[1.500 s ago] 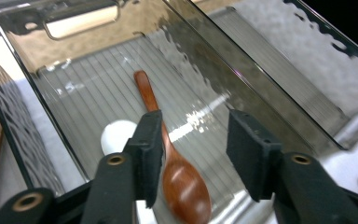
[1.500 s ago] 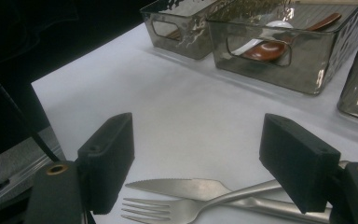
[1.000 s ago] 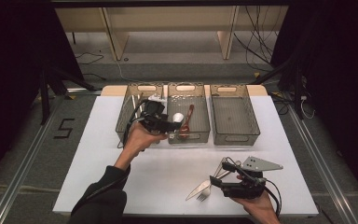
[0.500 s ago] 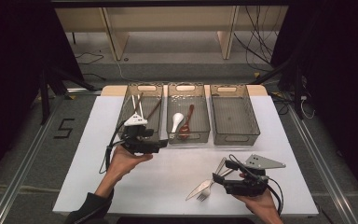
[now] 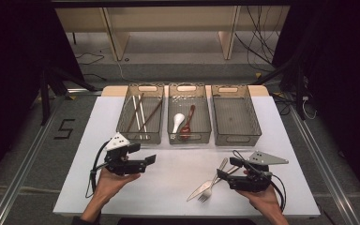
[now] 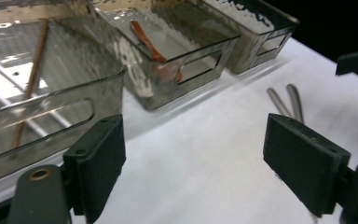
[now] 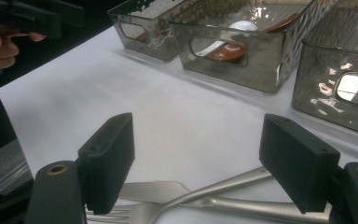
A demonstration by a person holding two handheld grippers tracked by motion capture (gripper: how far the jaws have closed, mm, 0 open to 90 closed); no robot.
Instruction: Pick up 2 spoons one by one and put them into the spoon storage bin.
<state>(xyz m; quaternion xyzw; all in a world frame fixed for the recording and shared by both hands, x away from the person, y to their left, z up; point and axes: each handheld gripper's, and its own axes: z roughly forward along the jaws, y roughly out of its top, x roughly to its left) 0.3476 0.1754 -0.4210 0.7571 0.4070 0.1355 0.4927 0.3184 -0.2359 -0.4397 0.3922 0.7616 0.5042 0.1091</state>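
Note:
My left gripper hovers low over the white table top, near the front of the left bin. Its jaws have just been opening and stand open with nothing between them. My right gripper is open at the near right, its jaws either side of the handles of a steel fork and knife that lie crossed on the table. In the right gripper view the fork and knife lie just below the pads, untouched.
Three smoky clear bins stand in a row at the back. The left bin holds chopsticks, the middle bin holds a white spoon and a red-brown spoon, and the right bin holds nothing. Dark floor surrounds the table.
My left gripper has drawn back from the middle bin toward the near left of the table and come lower. The white spoon now lies in that bin. The right gripper has stayed put.

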